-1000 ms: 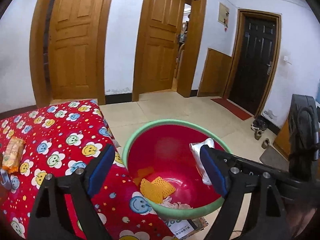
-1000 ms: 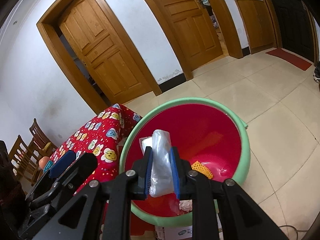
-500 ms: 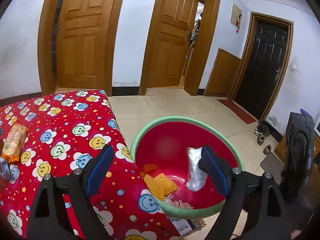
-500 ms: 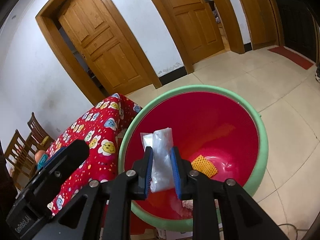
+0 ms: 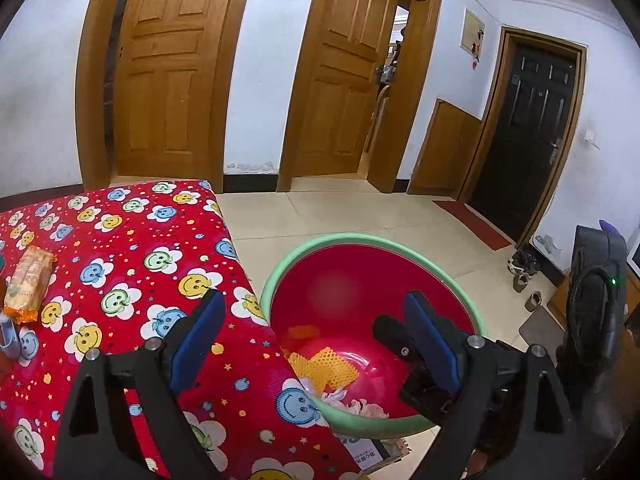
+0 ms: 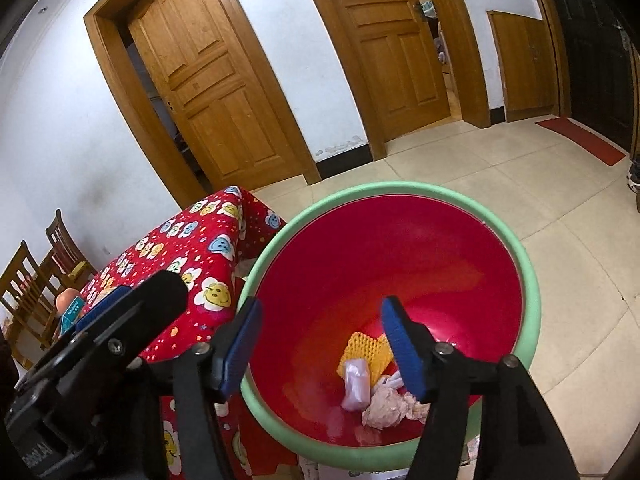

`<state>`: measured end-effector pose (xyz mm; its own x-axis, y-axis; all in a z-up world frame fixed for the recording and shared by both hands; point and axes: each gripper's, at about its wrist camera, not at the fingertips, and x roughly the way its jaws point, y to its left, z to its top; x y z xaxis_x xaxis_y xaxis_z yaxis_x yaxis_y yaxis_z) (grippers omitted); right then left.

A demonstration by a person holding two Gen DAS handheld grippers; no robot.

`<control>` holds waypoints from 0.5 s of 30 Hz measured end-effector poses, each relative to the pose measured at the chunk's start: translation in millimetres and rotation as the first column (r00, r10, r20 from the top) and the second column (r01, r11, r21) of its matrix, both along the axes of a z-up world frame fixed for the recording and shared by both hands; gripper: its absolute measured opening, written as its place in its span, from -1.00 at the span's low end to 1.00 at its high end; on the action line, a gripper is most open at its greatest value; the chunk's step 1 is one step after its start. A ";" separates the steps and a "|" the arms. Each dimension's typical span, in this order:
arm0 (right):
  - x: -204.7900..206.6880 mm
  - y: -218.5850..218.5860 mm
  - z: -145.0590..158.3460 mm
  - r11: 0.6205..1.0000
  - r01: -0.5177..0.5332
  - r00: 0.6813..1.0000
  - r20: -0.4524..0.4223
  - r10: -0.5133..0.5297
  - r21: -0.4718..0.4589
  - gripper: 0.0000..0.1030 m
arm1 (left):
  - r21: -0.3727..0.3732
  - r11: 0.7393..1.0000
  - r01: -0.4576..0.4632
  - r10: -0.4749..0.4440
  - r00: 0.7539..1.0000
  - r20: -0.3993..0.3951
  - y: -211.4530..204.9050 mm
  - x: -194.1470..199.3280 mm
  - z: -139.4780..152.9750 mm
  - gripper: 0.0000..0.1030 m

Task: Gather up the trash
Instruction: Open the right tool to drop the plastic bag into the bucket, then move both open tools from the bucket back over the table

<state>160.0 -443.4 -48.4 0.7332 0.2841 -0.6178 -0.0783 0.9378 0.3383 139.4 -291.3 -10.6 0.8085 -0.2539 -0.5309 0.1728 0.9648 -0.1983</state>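
- The right gripper hangs over the red basin; its blue-padded fingers are spread wide with nothing between them.
- Below the gap, on the basin floor, lies a pale plastic wrapper, rolled up and tilted; it rests against a yellow mesh pad.
- Just right of the wrapper sits a crumpled tissue, touching it, partly hidden behind the right finger.
- The basin has a green rim and stands just beside the desk, which is covered by a red cloth printed with smiling flowers.
- The left gripper is held over the edge where desk meets basin; its fingers are also wide apart and hold nothing.
- In the left view the right gripper's black body shows behind the left gripper's right finger, inside the basin.
- The mesh pad and a bit of tissue show in the basin bottom there; the wrapper cannot be made out in that view.
- On the desk cloth, well apart from the basin, lies an orange snack packet near the far left edge.
- Beyond are a tiled floor, two wooden doors and a dark door.
- Wooden chairs stand by the wall in the right view.
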 end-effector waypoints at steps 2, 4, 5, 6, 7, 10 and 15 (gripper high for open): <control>-0.2 -1.1 -0.2 1.000 0.006 1.000 -0.002 -0.006 -0.002 0.34 | 0.001 1.000 0.000 0.000 1.000 0.000 0.1 -0.2 -0.2 0.77; 0.6 -0.8 -0.8 1.000 0.015 1.000 -0.007 -0.015 -0.006 0.41 | -0.002 1.000 -0.002 0.002 1.000 0.000 0.6 -0.2 -0.2 0.81; 0.8 -1.3 -0.9 1.000 0.018 1.000 -0.008 -0.018 -0.007 0.42 | -0.003 1.000 -0.002 0.002 1.000 0.000 0.5 -0.7 0.0 0.83; 0.6 -1.7 -0.8 1.000 0.020 1.000 -0.007 -0.020 -0.008 0.42 | -0.007 1.000 -0.002 0.002 1.000 0.000 1.5 -0.5 -0.1 0.84; 0.5 -1.8 -0.5 1.000 0.021 1.000 -0.007 -0.022 -0.010 0.43 | -0.011 1.000 -0.003 0.003 1.000 0.002 2.4 -1.0 0.2 0.85; -0.4 -0.3 2.4 0.999 0.026 1.000 0.002 -0.026 -0.024 0.50 | -0.031 0.999 -0.006 0.006 1.000 0.006 6.4 -1.5 0.6 0.95; -5.0 5.5 9.8 0.998 0.017 0.999 0.036 -0.015 -0.067 0.62 | -0.042 0.998 0.037 -0.037 0.999 0.002 9.2 0.1 5.8 0.95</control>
